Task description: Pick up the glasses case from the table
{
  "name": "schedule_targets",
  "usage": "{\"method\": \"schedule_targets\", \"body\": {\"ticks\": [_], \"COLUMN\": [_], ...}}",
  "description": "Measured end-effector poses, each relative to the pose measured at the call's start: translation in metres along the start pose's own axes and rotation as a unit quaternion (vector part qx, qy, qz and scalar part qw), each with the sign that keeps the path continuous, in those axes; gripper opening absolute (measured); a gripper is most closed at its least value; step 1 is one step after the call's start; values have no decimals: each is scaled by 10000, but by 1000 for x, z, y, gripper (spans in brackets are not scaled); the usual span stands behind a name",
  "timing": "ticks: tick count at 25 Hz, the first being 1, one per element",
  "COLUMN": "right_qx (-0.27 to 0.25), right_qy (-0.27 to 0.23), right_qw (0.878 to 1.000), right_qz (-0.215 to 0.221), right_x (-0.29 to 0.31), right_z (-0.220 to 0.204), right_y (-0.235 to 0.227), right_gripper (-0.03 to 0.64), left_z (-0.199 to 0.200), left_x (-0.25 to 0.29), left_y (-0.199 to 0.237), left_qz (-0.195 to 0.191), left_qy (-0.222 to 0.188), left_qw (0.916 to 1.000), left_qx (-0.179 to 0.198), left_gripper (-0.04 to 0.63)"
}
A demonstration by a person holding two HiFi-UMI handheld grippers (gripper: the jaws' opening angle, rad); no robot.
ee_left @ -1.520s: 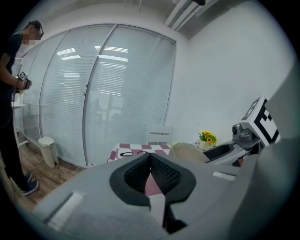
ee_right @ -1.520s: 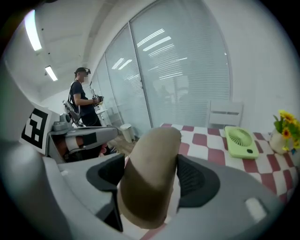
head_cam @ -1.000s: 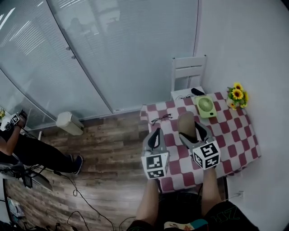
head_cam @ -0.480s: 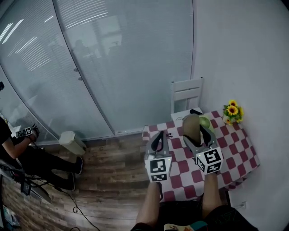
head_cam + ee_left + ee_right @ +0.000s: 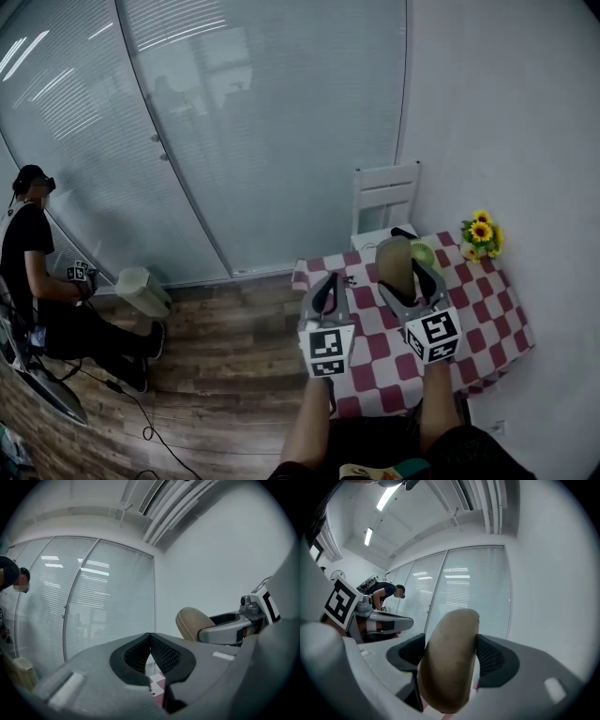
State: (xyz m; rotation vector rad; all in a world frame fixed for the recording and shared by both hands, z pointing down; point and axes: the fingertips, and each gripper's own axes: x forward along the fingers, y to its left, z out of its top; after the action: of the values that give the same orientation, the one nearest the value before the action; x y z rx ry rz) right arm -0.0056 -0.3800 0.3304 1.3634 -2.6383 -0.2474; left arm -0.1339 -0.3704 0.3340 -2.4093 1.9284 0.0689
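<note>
My right gripper is shut on a tan glasses case, holding it in the air above the checked table. In the right gripper view the glasses case stands on edge, clamped between the two dark pads. To its left, my left gripper is raised level with it, its pads pressed together on nothing. From the left gripper view the case shows at the right, held by the other gripper.
A pair of glasses lies at the table's far left edge. A green fan and sunflowers stand at the back. A white chair is behind the table. A person sits at the far left by a glass wall.
Both grippers rose with the case still clamped in the right one, and the head view tilted up, so the table sits lower in frame.
</note>
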Motion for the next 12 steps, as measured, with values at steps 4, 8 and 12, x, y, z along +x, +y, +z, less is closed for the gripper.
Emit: {"method": "schedule_targets", "body": {"ticks": [4,8,12], "right_qx": [-91,-138,-143], "right_qy": [-18,10,32], "right_qw": [9999,9998,9998], "right_qz": [102,125,115], "right_x": [1,3,2], "right_z": [1,2,0], "right_y": [5,9,7], "right_gripper": [347,347,347], "left_z": [-3,-4,-7], "left_x": [0,-2,-2], "left_y": [2,6,5], "left_qz": [27,46,51], "left_qy": [13,17,53], "left_qw": [10000,10000,9999], "left_qx": [-48,-80,-96], "left_gripper": [11,11,11]}}
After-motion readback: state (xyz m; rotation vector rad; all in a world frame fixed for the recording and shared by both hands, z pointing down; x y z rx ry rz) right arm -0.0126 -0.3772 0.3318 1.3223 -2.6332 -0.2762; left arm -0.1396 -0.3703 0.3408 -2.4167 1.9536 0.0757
